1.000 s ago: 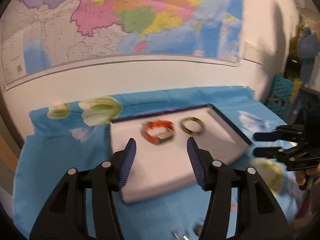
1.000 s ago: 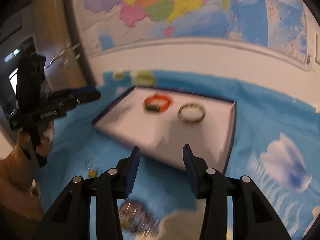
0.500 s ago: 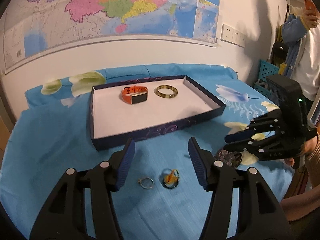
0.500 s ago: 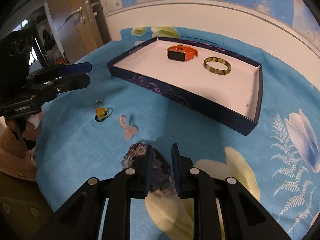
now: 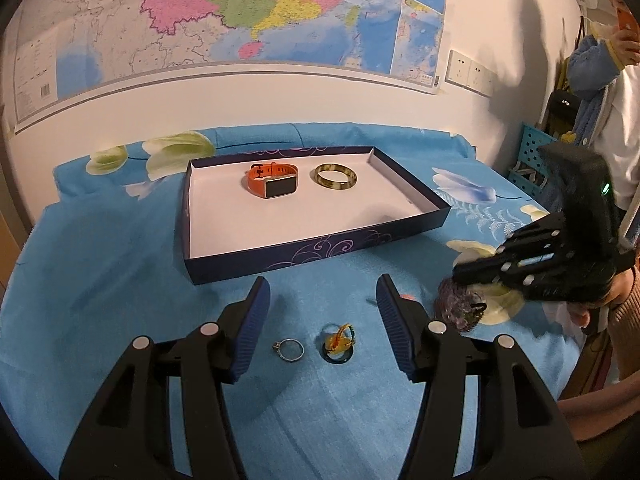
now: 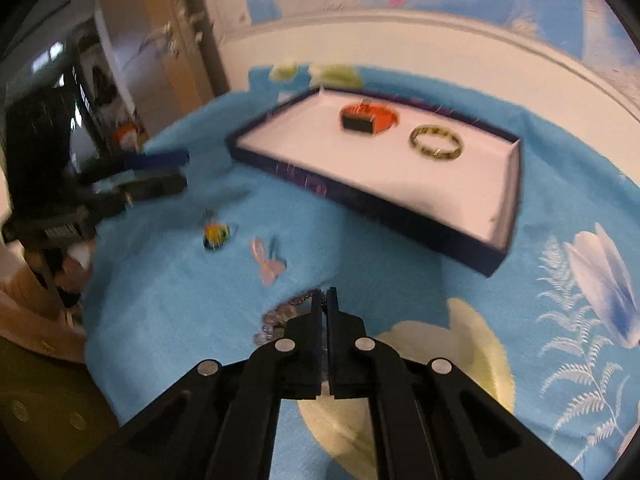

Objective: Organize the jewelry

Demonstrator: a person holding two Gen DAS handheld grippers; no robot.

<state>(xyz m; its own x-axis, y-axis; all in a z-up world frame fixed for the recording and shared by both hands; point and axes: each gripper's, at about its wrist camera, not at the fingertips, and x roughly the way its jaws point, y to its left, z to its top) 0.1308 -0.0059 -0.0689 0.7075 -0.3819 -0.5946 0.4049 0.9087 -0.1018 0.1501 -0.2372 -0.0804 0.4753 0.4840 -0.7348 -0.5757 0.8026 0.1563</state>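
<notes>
A dark blue tray (image 5: 308, 254) (image 6: 400, 216) with a white floor holds an orange watch (image 5: 274, 185) (image 6: 368, 117) and a green-gold bangle (image 5: 335, 176) (image 6: 436, 147). On the blue cloth lie a silver ring (image 5: 289, 349), a yellow-green pendant ring (image 5: 339, 344) (image 6: 216, 235) and a pink piece (image 6: 267, 265). My left gripper (image 5: 322, 300) is open above the two rings. My right gripper (image 6: 323, 300) is shut on a purple bead bracelet (image 5: 460, 307) (image 6: 280, 316) and holds it just above the cloth.
A blue flowered cloth (image 5: 100, 264) covers the table. A map (image 5: 240, 12) hangs on the wall behind. A person (image 5: 608, 92) stands at the right beside a blue crate (image 5: 532, 156). A wooden door (image 6: 172, 40) is at the left.
My right gripper has closed on the bead bracelet and lifted it a little. My left gripper has pulled back from the tray to hover over the two rings.
</notes>
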